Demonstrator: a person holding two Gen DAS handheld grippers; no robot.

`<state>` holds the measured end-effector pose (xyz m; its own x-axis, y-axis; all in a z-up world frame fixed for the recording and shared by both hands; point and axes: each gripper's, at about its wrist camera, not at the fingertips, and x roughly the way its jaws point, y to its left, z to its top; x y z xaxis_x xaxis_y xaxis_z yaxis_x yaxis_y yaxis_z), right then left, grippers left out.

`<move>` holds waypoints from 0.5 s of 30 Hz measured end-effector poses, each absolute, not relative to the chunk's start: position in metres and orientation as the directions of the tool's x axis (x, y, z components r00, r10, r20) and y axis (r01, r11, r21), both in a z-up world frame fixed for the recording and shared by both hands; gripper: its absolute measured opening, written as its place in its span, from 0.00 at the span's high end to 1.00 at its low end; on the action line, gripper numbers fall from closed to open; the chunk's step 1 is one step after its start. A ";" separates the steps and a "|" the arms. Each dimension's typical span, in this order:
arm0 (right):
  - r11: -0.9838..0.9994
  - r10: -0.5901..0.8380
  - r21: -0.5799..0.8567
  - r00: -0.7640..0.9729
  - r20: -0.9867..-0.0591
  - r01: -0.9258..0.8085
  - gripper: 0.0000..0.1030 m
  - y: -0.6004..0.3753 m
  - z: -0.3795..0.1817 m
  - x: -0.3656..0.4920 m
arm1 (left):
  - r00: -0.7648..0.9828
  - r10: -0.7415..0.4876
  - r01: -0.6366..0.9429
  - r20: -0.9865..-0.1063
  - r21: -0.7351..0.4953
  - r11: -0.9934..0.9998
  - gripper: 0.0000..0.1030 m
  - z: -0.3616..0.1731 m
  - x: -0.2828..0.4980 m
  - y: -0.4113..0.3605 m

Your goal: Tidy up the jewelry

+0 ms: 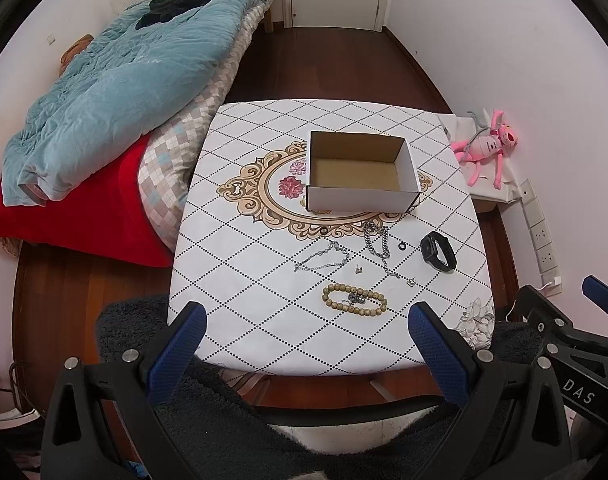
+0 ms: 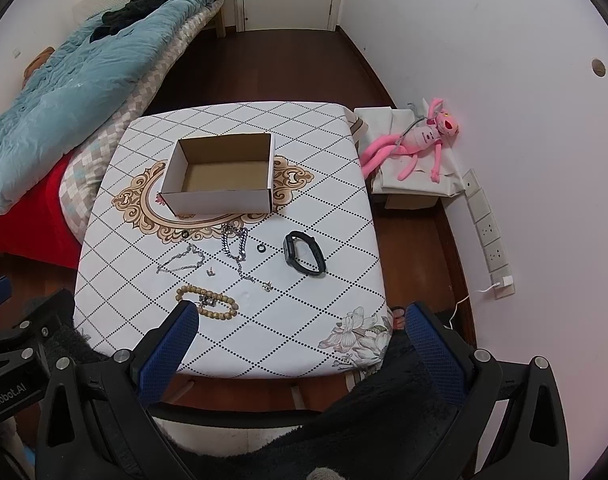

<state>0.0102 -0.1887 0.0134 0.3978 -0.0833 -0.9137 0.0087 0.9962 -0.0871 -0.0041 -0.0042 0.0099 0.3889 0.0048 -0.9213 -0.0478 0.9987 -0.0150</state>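
- Jewelry lay loose on the table point(image 1: 240, 184), ahead of both grippers and untouched.
- Left gripper point(image 1: 305, 330) was spread wide and held nothing; right gripper point(image 2: 300, 330) likewise stood wide open and empty.
- Nearest ahead of the left fingers sat the beaded bracelet point(image 1: 353, 299), just off the right gripper's left fingertip in the right wrist view.
- Farther out lay a thin silver chain point(image 1: 321, 258), a heavier chain point(image 1: 377, 240), small earrings and rings, and a black watch band point(image 1: 437, 251).
- Beyond those stood the open cardboard box point(image 1: 361, 200), apparently empty.
- Judged step: the start, nothing yet sorted.
- Next move would call for lowering onto one piece, likely the bracelet, and closing low against the cloth.
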 end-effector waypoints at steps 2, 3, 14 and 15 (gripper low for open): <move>0.996 -0.083 -0.086 0.399 -0.913 0.010 0.00 -0.191 0.015 0.011 | 0.389 0.005 -0.048 -0.921 -0.015 0.999 0.00 0.010 -0.004 -0.004; 0.996 -0.082 -0.085 0.399 -0.913 0.010 0.00 -0.191 0.015 0.011 | 0.390 0.006 -0.049 -0.921 -0.014 0.999 0.00 0.010 -0.004 -0.004; 0.996 -0.081 -0.085 0.403 -0.912 0.009 0.00 -0.192 0.019 0.012 | 0.391 0.004 -0.049 -0.920 -0.016 0.999 0.00 0.010 -0.005 -0.004; 0.996 -0.082 -0.085 0.404 -0.911 0.009 0.00 -0.192 0.019 0.012 | 0.391 0.004 -0.049 -0.920 -0.017 0.999 0.00 0.010 -0.005 -0.004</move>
<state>0.0124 -0.1924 0.0195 0.4036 -0.0816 -0.9113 0.0087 0.9963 -0.0854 -0.0054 -0.0036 0.0099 0.3914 0.0037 -0.9202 -0.0486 0.9987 -0.0167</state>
